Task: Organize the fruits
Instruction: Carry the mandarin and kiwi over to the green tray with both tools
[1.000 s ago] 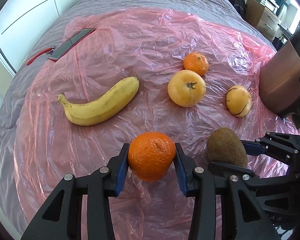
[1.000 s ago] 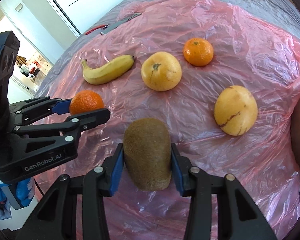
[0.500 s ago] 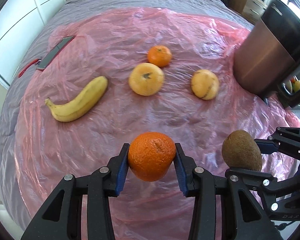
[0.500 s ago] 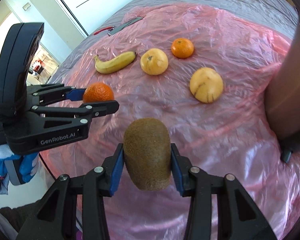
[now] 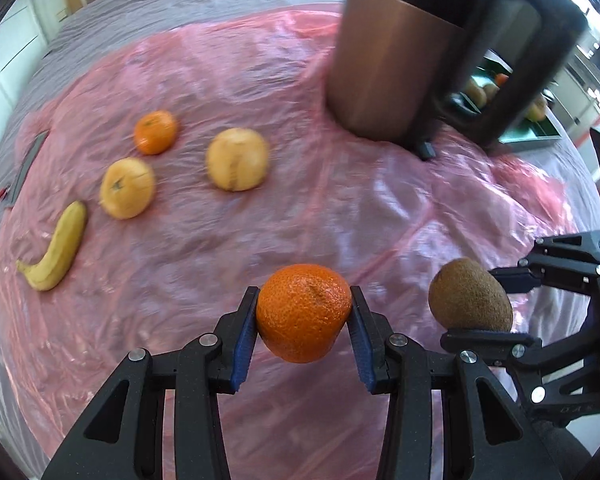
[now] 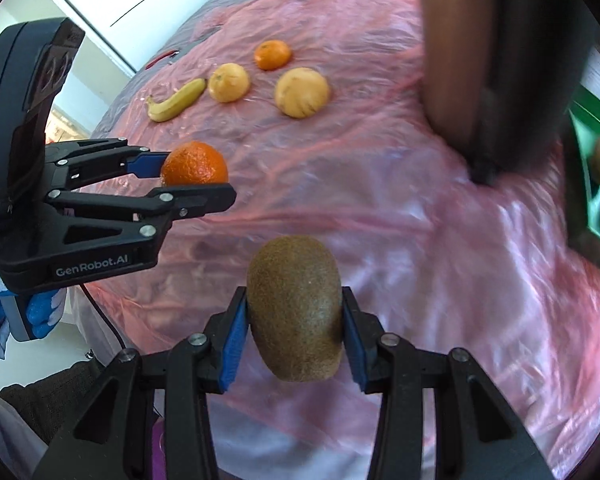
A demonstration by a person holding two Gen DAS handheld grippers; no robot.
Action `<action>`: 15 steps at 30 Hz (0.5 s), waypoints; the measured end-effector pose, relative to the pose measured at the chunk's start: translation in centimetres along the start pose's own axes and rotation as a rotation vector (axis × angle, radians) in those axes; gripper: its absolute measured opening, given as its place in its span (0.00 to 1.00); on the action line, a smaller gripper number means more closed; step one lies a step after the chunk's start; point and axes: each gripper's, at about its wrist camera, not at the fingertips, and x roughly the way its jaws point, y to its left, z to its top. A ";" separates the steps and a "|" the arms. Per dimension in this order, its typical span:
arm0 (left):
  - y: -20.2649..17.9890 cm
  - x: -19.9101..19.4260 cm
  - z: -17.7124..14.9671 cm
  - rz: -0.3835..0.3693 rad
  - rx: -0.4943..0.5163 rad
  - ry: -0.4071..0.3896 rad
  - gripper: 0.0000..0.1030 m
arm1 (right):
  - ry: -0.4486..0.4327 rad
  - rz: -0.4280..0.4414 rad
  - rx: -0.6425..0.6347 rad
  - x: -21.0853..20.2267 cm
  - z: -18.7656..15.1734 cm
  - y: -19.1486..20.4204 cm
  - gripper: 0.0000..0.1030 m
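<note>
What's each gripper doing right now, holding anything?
Left gripper: closed on the orange, held clear of the pink sheet.
Right gripper: closed on the kiwi, also held clear of the sheet.

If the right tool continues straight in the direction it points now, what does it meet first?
Probably the bare pink plastic sheet. The right tool, shut on the kiwi, points steeply down and no fruit seems in line; depth is unclear.

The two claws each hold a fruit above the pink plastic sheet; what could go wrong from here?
1. The round orange mandarin is pinched only at its sides by the left claw; it might slip out.
2. The fuzzy brown kiwi in the right claw hangs close beside the left claw; the two could bump.
3. The tall copper-coloured metal container stands just ahead; a claw could knock it.
</note>
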 end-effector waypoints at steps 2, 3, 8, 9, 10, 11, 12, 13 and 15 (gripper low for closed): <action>-2.0 0.1 0.4 -0.017 0.042 -0.003 0.36 | -0.007 -0.018 0.031 -1.1 -0.8 -1.3 0.00; -3.1 0.1 0.5 -0.027 0.066 -0.004 0.36 | -0.012 -0.026 0.046 -1.7 -1.2 -1.9 0.00; -7.6 0.3 1.6 -0.093 0.152 -0.005 0.36 | -0.031 -0.073 0.114 -4.4 -2.8 -5.0 0.00; -8.5 0.3 1.8 -0.104 0.168 -0.008 0.36 | -0.034 -0.083 0.125 -4.9 -3.1 -5.6 0.00; -9.4 0.2 2.0 -0.115 0.185 -0.010 0.36 | -0.040 -0.095 0.139 -5.5 -3.4 -6.3 0.00; -10.3 0.2 2.3 -0.127 0.202 -0.012 0.36 | -0.045 -0.104 0.151 -5.9 -3.5 -6.9 0.00; -11.1 0.2 2.5 -0.138 0.214 -0.014 0.36 | -0.051 -0.112 0.165 -6.4 -3.8 -7.6 0.00; -11.9 0.2 2.7 -0.151 0.224 -0.015 0.36 | -0.060 -0.123 0.184 -7.0 -4.1 -8.5 0.00; -13.6 0.3 3.5 -0.182 0.233 -0.014 0.36 | -0.074 -0.134 0.216 -7.9 -4.4 -9.9 0.00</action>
